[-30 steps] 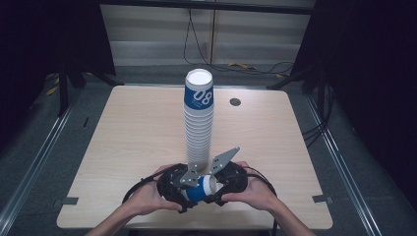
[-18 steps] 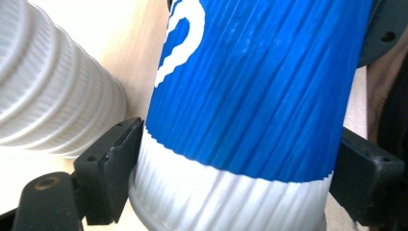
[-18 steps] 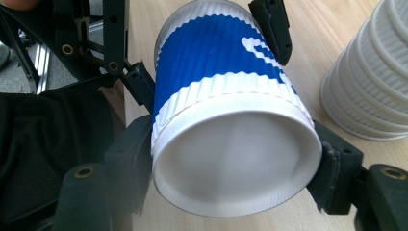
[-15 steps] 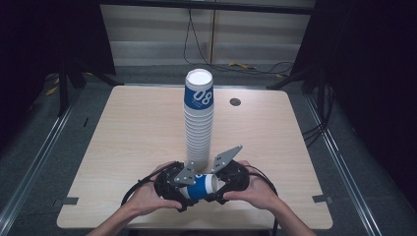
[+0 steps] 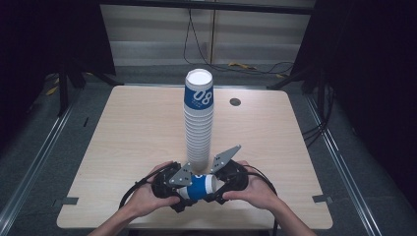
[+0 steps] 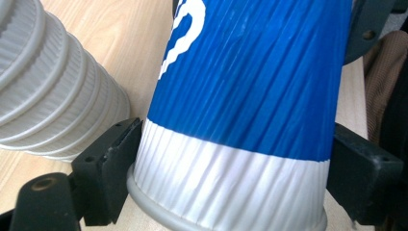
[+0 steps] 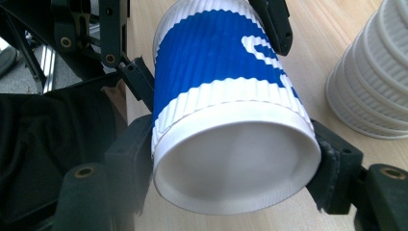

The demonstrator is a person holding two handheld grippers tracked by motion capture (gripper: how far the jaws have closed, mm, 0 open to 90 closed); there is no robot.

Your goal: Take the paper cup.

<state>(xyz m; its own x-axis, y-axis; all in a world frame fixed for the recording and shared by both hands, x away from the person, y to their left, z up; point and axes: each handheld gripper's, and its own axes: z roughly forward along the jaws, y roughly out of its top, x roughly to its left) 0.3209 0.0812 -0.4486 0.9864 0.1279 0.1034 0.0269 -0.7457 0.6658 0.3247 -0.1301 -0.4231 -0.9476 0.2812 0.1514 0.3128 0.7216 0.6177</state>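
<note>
Wooden table (image 5: 128,147), ribbed blue-and-white paper cup (image 5: 198,187) lying sideways, white-numbered.

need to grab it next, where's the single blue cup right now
In the high view the blue cup lies on its side at the table's near edge, between the left gripper and right gripper, just before the cup stack.

Both grippers – left gripper (image 5: 183,189), right gripper (image 5: 216,186) – seemingly clamp cup (image 5: 198,186) before stack (image 5: 198,120).

Pale wooden table (image 5: 137,128), dark surroundings
</note>
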